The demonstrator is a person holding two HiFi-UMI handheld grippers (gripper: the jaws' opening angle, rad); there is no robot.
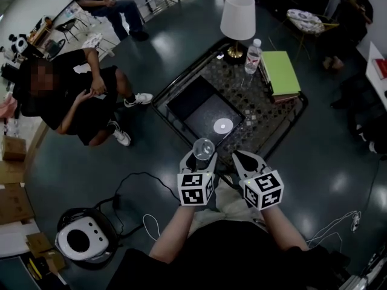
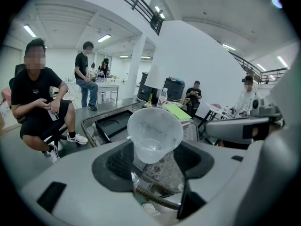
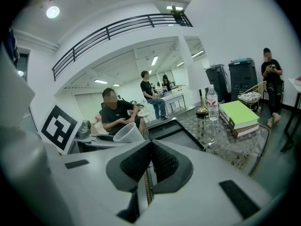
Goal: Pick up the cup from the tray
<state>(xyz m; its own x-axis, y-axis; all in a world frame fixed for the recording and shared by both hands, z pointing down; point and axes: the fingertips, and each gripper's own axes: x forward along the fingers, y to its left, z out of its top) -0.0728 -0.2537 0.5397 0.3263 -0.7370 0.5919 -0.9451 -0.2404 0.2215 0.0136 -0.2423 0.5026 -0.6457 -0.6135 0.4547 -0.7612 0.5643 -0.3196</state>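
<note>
- Currently the clear plastic cup (image 1: 204, 148) is pinched between the jaws of my left gripper (image 1: 201, 161). It looks to be held off the black tray (image 1: 192, 98), which lies at 12 o'clock beyond it.
- I judge the cup light, thin-walled, slick and easily crushed, so a gentle grip low on the wall, near the stiffer base, suits it.
- My right gripper (image 1: 245, 162), at 3 o'clock of the cup, has its jaws pressed together on nothing.
- A white disc (image 1: 223, 125) rests on the tray.

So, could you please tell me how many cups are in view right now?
1. A clear plastic cup is gripped in the left claw, held above the table. I see no other cup, though the lamp or the books could hide one.
</note>
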